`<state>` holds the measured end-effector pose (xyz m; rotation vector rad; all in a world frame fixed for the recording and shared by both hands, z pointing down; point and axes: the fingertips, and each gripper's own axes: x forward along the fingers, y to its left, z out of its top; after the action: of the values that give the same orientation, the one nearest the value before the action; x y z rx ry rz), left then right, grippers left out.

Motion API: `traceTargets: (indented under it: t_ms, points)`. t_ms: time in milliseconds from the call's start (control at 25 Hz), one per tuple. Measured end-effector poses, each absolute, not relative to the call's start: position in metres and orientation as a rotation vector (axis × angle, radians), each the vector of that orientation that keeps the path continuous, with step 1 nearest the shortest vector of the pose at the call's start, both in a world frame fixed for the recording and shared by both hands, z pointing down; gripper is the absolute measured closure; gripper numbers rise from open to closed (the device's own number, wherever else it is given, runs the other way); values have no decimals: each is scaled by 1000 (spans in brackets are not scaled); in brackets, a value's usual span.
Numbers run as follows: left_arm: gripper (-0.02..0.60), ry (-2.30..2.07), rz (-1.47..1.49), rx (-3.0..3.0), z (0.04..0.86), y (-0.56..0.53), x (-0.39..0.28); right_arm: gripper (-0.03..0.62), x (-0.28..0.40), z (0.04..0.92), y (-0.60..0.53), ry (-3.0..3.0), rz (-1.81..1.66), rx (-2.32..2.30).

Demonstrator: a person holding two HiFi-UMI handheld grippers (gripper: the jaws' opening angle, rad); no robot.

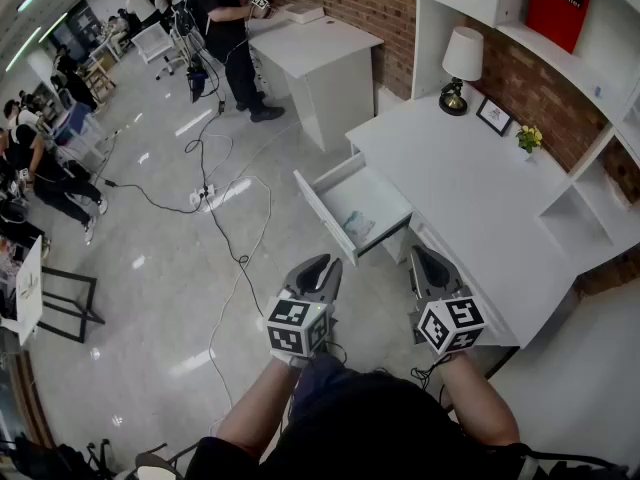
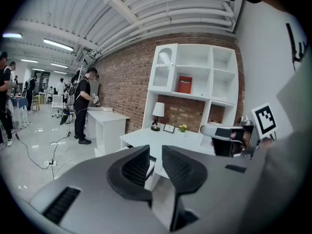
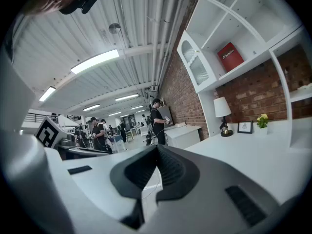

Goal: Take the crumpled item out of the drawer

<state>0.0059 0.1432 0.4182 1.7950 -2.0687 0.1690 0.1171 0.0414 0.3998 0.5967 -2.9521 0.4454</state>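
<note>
The white drawer [image 1: 322,214] stands pulled out from the left end of the white desk [image 1: 470,188]. A pale crumpled item [image 1: 358,228] lies at its near end. Both grippers hang in the air short of the drawer, nearer to me. My left gripper [image 1: 322,264] [image 2: 156,151] points toward the desk with a narrow gap between its jaws and nothing in them. My right gripper [image 1: 422,256] [image 3: 157,147] is level with it, over the desk's near front edge; its jaws meet at the tips and are empty. Neither gripper view shows the drawer's inside.
On the desk stand a lamp [image 1: 460,68], a small picture frame [image 1: 494,116] and yellow flowers [image 1: 528,138]. White shelves with a red box [image 1: 553,6] rise behind. Cables [image 1: 225,218] trail over the floor. A person [image 1: 225,28] stands at another white desk.
</note>
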Motion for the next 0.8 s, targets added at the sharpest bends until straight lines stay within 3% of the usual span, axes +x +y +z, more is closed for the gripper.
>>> traceTargets:
  t_ms: [360,720,800]
  points:
    - [506,-1988,138,1814,424,181,24,594,134,404,63,-2915,497,704]
    - [506,-2017,93,1800,426,230,-25,592,95,409,97,-2896,411,742]
    - [506,-2038,65,1826,417,232,-41,558,79,406,101,-2893,367,752]
